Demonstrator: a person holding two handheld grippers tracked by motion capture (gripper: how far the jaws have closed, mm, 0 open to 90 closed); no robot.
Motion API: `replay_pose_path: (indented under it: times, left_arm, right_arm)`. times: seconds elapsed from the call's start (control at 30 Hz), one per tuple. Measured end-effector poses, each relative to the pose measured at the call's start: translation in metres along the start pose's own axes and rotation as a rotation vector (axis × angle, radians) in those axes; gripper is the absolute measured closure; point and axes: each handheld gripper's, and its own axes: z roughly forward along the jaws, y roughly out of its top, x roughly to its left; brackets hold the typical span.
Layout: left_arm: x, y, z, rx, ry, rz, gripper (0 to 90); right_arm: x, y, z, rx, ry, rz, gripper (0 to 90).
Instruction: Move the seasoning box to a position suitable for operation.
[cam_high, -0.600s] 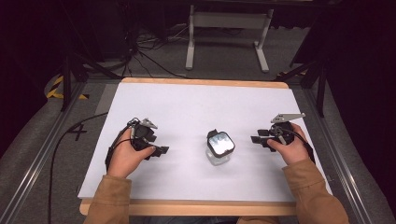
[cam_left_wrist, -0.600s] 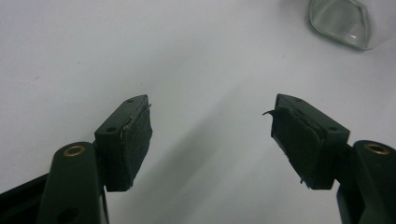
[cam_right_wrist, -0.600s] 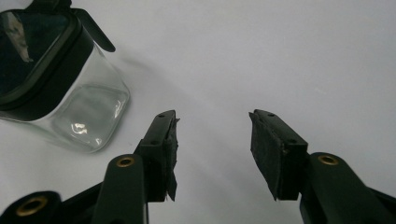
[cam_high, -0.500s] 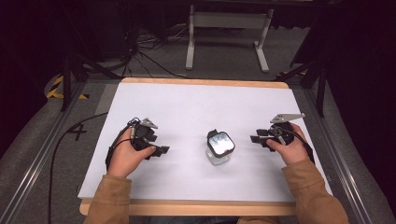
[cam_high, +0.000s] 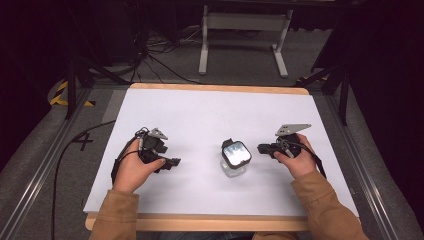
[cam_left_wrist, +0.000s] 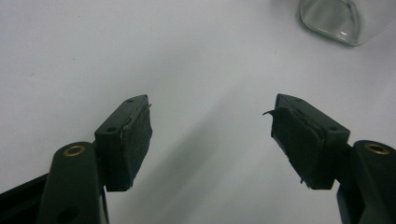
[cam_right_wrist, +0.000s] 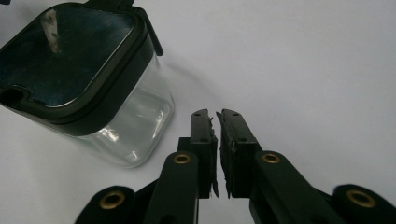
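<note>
High view: clear jar (cam_high: 235, 159) with black lid standing upright near table (cam_high: 200, 115) centre, slightly toward 5 o'clock; left gripper (cam_high: 172, 163) sitting at jar's 9 o'clock, well apart, jaws standing spread, nothing between; right gripper (cam_high: 261, 148) lying at jar's 3 o'clock, just beside, seemingly not touching; jaws pressing together, empty.

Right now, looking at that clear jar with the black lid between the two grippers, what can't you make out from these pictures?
- Jar contents: high view, the glossy lid glares and covers them.
- Jar's far side: right gripper view, cut off by the left and top edges.
- Jar in the left gripper view: just a glass corner, the top edge crops the rest.
</note>
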Motion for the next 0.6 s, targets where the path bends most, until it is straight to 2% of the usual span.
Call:
replay_pose_path:
  times: [0.17, 0.2, 0.33, 0.6]
  left_arm:
    - [-0.001, -0.003, -0.003, -0.004, -0.001, -0.012, 29.3]
    - [-0.001, -0.003, -0.003, 0.001, 0.002, 0.000, 29.2]
    - [-0.002, -0.003, -0.002, 0.003, -0.001, -0.007, 29.1]
    - [-0.003, -0.001, 0.000, 0.011, -0.013, 0.005, 29.0]
  right_arm:
    - [0.004, 0.000, 0.013, 0.030, 0.024, -0.017, 86.3]
    - [0.004, 0.000, 0.016, 0.035, 0.025, -0.024, 86.3]
    - [0.010, 0.000, 0.024, 0.048, 0.047, -0.041, 86.3]
    - [0.020, -0.002, 0.034, 0.088, 0.088, -0.065, 87.3]
